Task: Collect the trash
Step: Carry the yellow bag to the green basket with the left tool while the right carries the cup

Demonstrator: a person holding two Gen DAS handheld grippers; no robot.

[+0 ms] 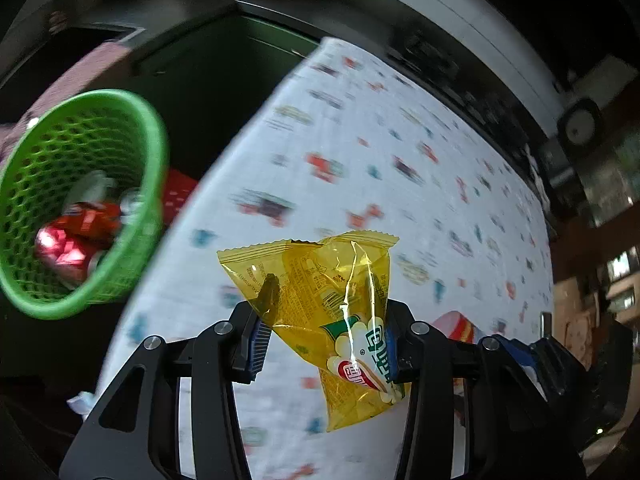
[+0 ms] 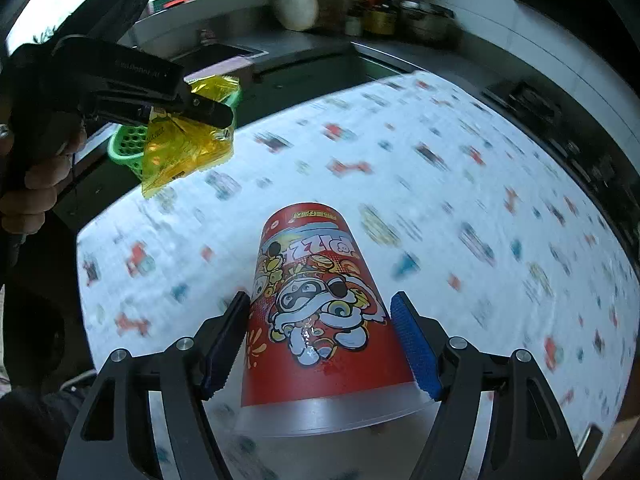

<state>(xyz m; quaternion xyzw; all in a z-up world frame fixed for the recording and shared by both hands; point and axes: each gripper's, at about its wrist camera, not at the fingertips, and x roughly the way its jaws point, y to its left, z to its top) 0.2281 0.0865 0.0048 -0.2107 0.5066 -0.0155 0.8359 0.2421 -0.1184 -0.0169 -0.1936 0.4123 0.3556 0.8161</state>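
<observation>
My left gripper (image 1: 324,340) is shut on a yellow snack wrapper (image 1: 320,280) and holds it in the air above the table. It also shows in the right wrist view (image 2: 188,116) with the wrapper (image 2: 180,148). A green mesh basket (image 1: 80,200) with red wrappers inside is at the left, off the table's edge; a part of it shows in the right wrist view (image 2: 128,144). My right gripper (image 2: 320,344) holds a red printed cup (image 2: 316,304), upside down, between its blue pads (image 2: 414,344).
The table (image 1: 400,160) has a white cloth with small coloured prints. A dark counter (image 2: 304,52) with a sink, jars and bottles runs behind it. A stove (image 2: 560,128) lies along the far right edge.
</observation>
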